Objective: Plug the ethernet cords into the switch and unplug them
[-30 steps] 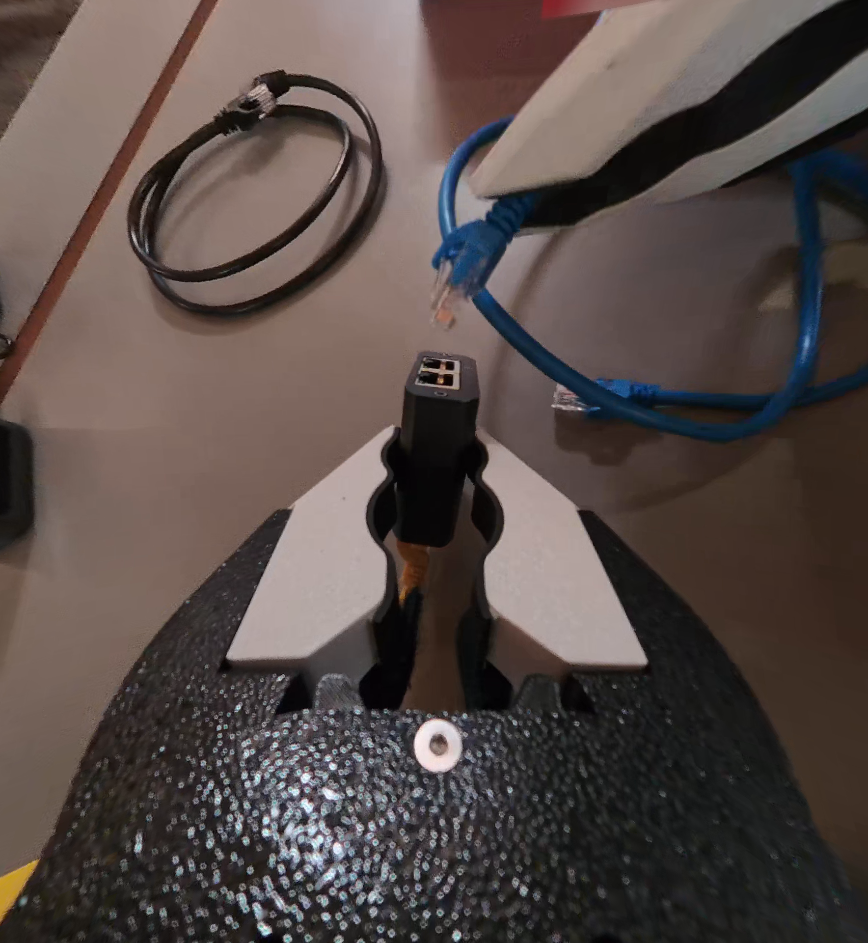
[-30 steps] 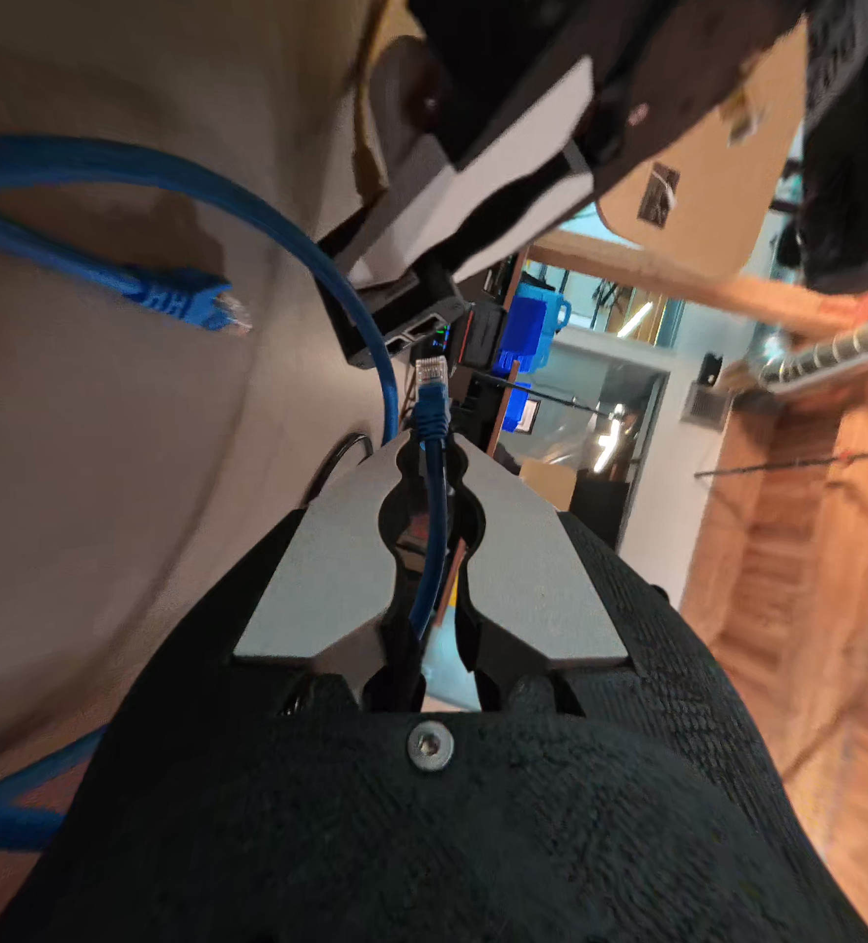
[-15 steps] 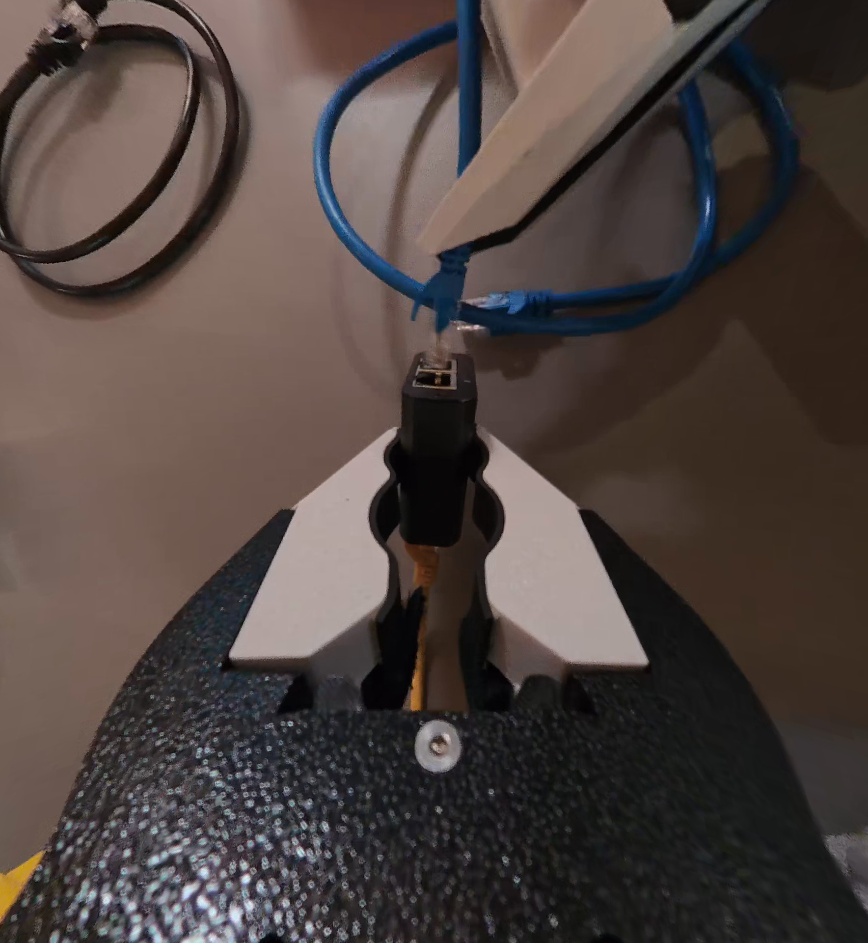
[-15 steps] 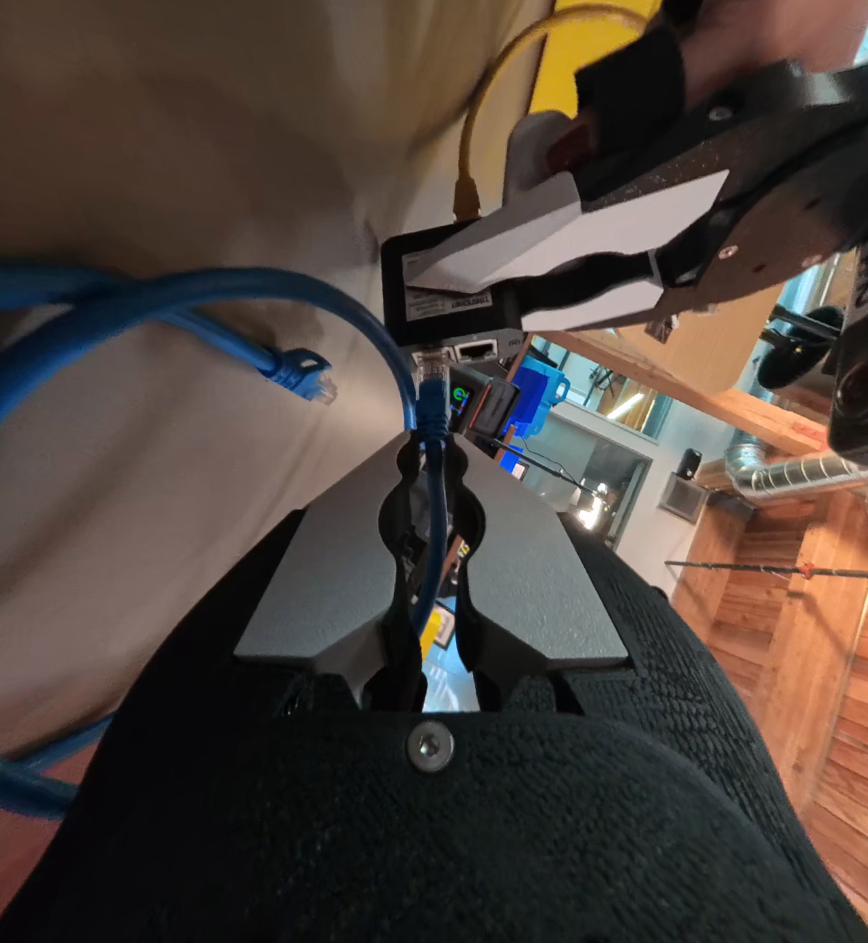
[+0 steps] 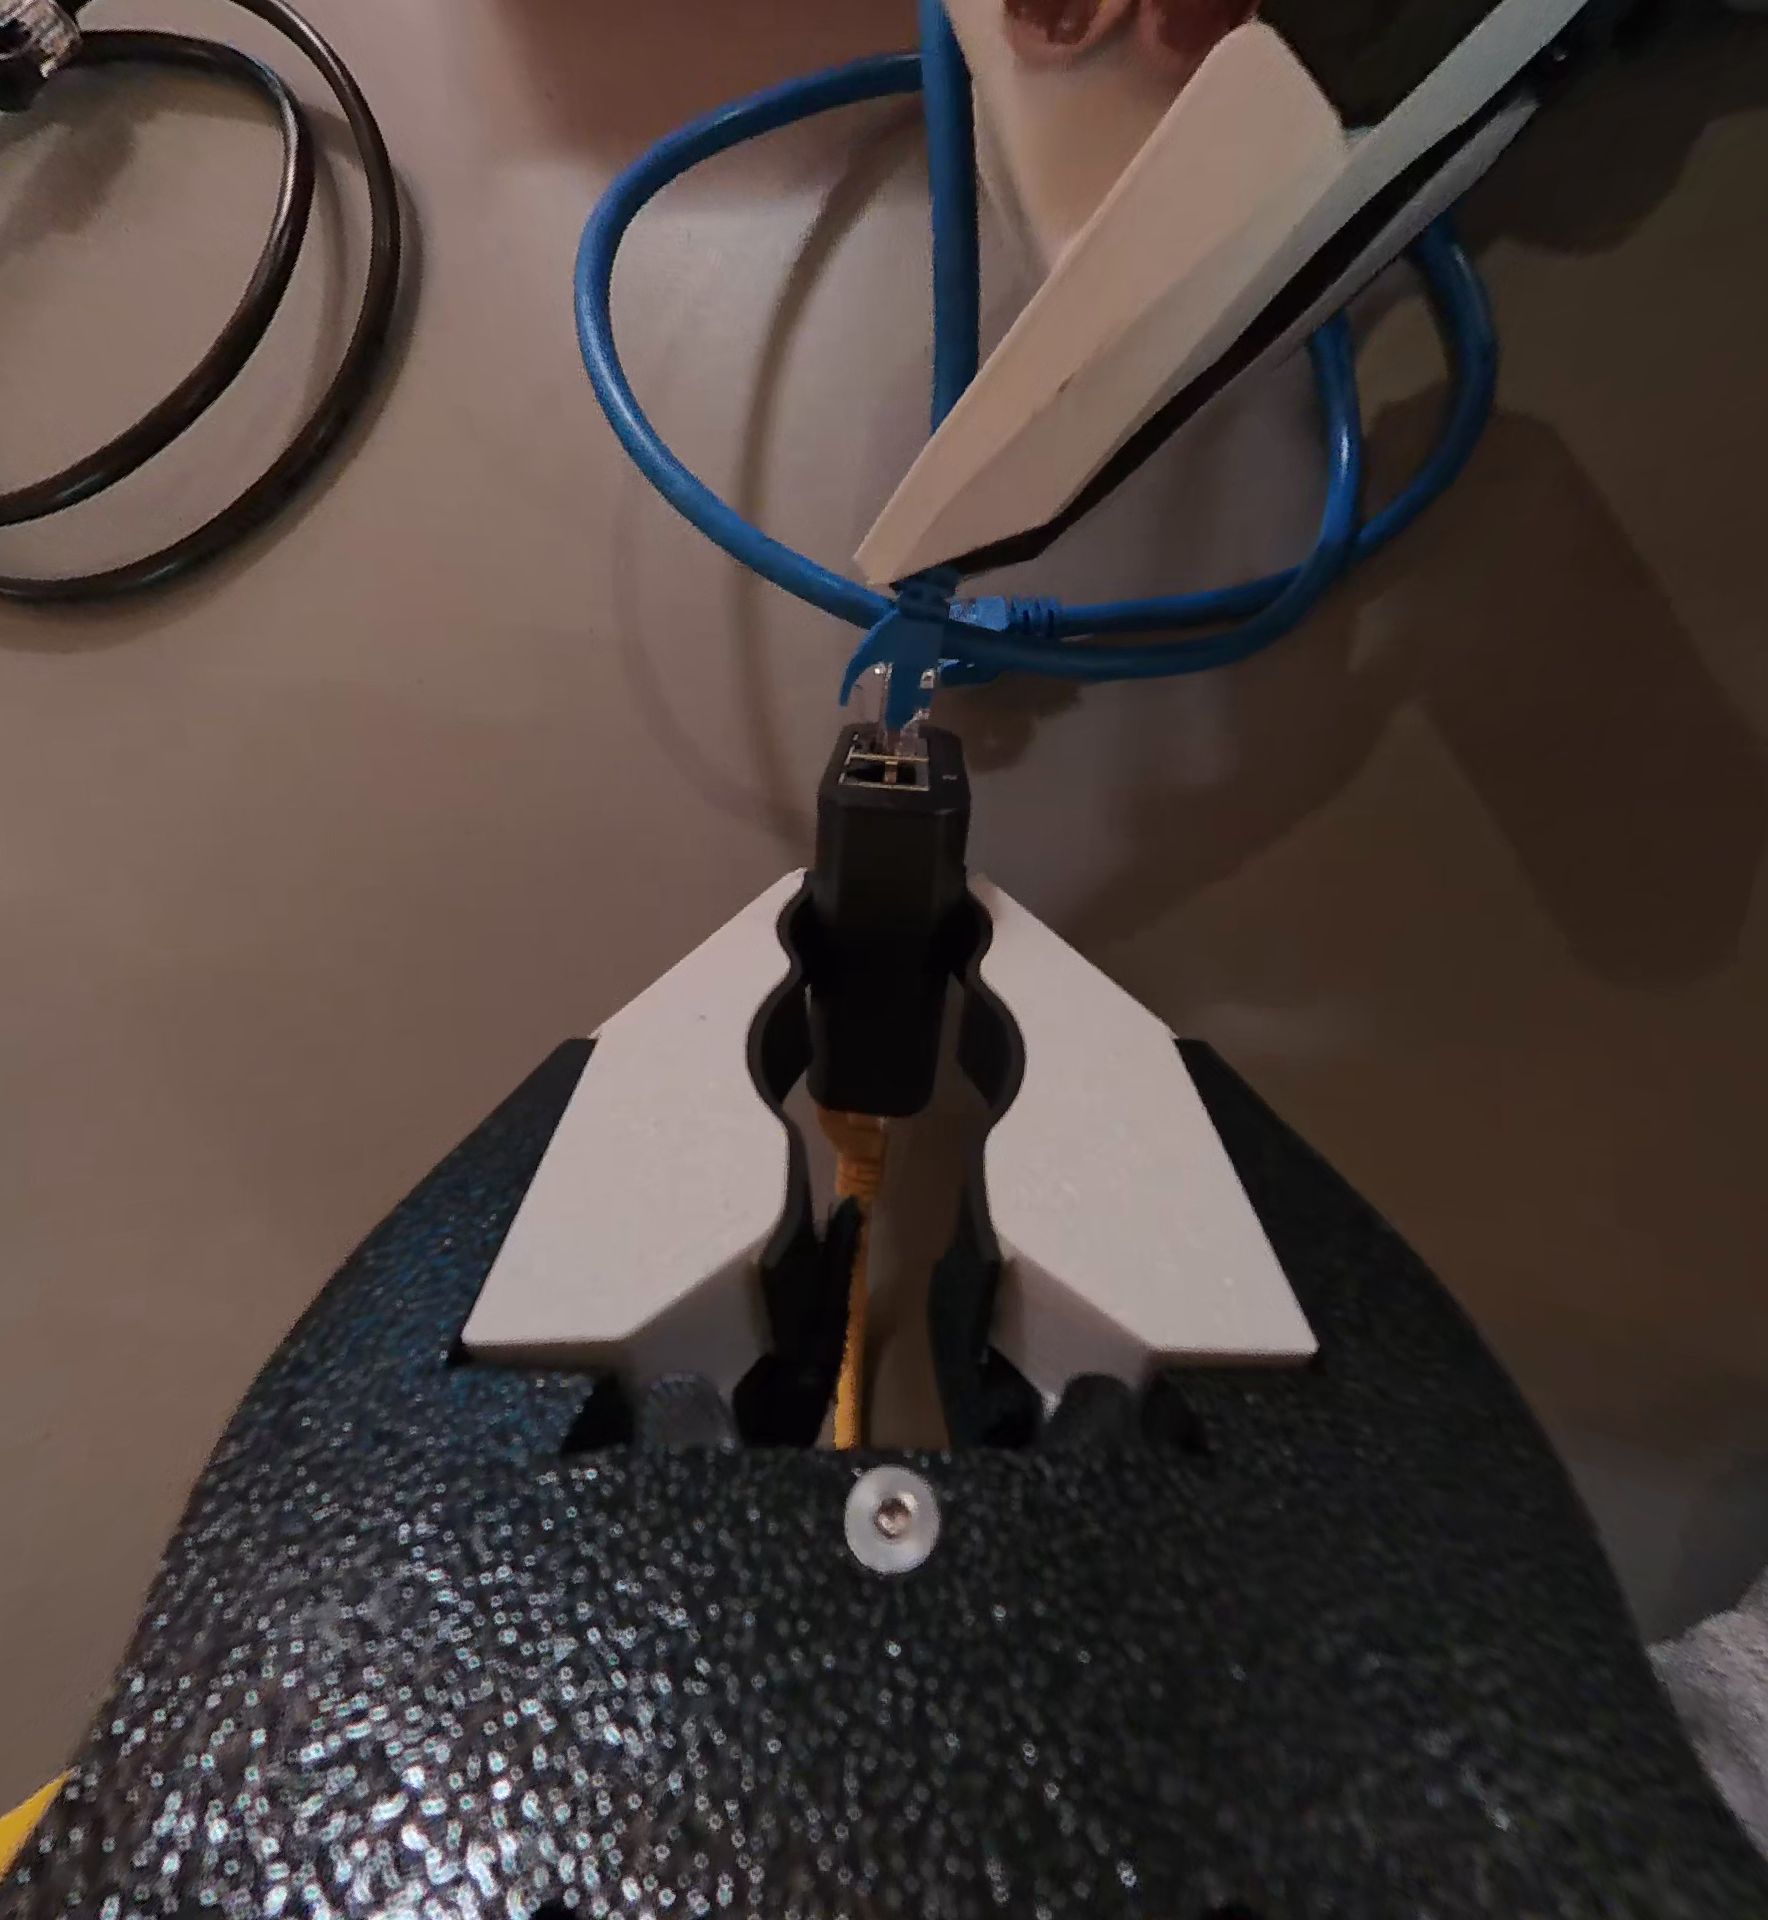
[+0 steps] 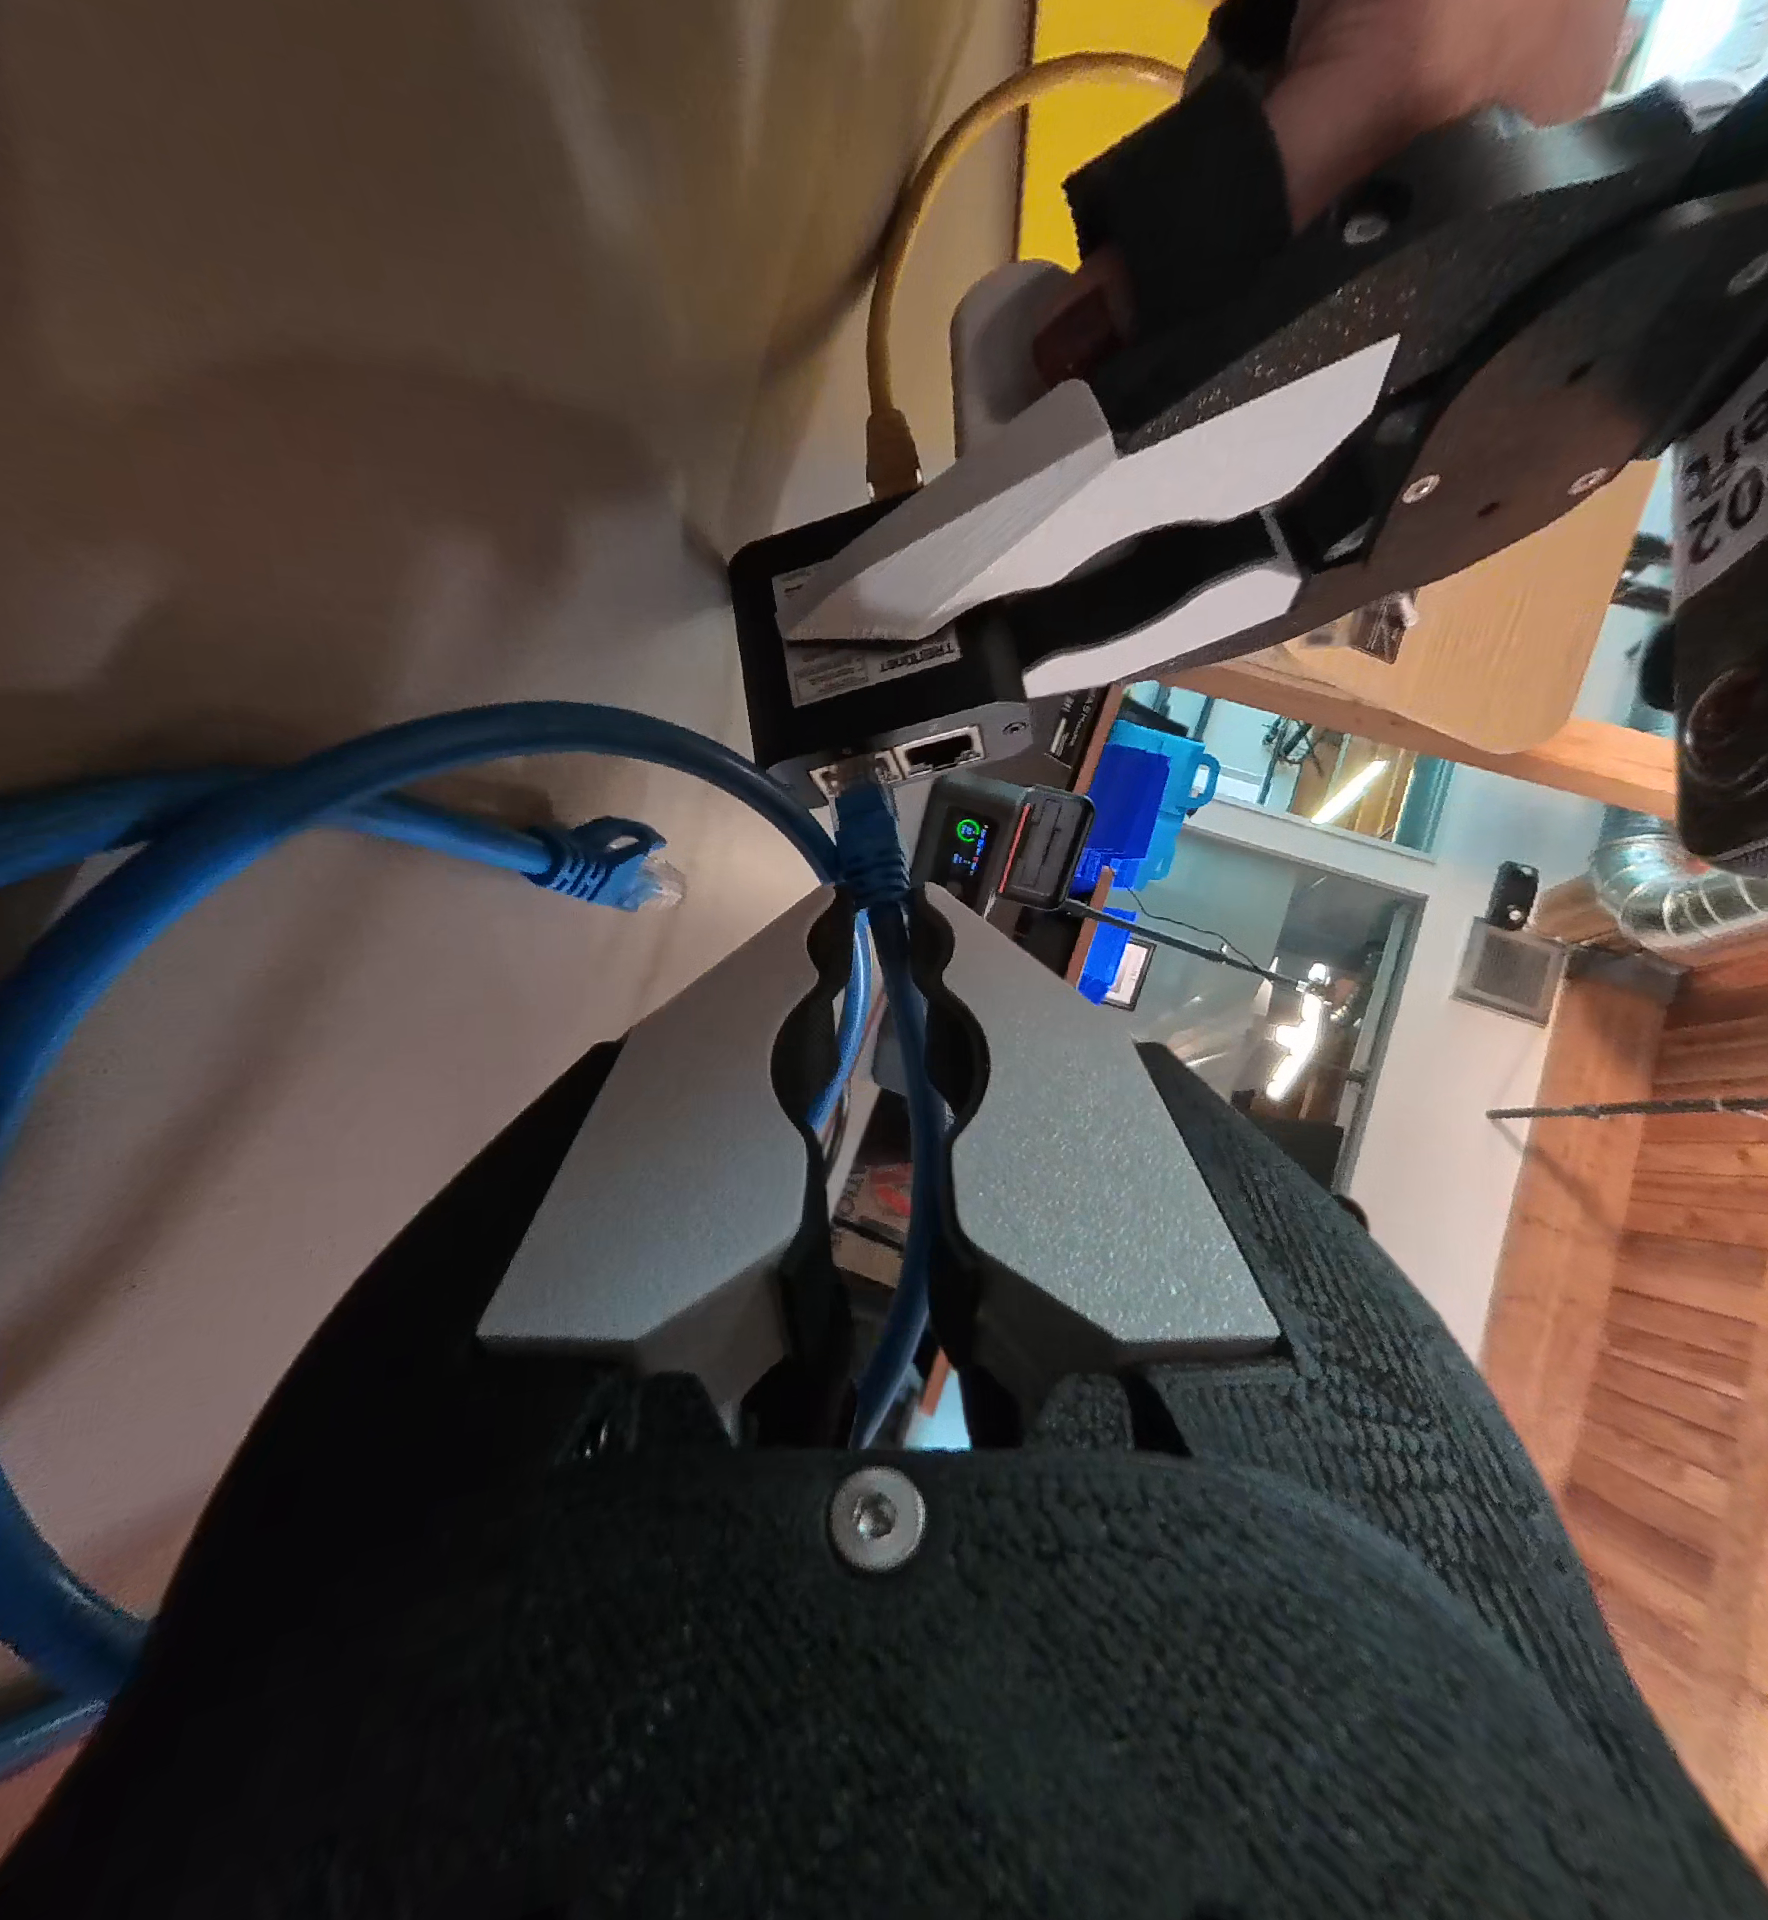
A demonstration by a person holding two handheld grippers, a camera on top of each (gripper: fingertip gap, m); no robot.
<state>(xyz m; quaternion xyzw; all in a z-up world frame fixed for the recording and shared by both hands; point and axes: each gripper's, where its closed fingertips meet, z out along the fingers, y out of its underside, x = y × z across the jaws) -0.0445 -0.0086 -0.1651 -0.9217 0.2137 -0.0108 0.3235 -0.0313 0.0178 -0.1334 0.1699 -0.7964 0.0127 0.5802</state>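
Note:
My left gripper (image 5: 885,914) is shut on a small black switch (image 5: 885,883) and holds it above the table, ports facing away. A yellow cord (image 5: 857,1195) is plugged into its near end. My right gripper (image 6: 880,904) is shut on the blue ethernet cord (image 6: 895,1039) just behind its plug (image 6: 864,821). The plug's tip sits in the left port of the switch (image 6: 859,675). In the left wrist view the plug (image 5: 901,675) meets the switch's top port, with the right gripper (image 5: 921,582) right above it. The cord's other plug (image 6: 610,873) lies loose on the table.
A coiled black cord (image 5: 184,343) lies on the tan table (image 5: 340,831) at the upper left. The blue cord's loops (image 5: 1379,468) lie behind the switch. A second port (image 6: 942,750) on the switch is empty. A small device with a lit screen (image 6: 973,842) stands beyond. Some 5 cm of space lies between my two pairs of fingers.
My right gripper brought the blue plug from a short way off down onto the switch's port, and it now sits in the port. My left gripper shifted right while holding the switch.

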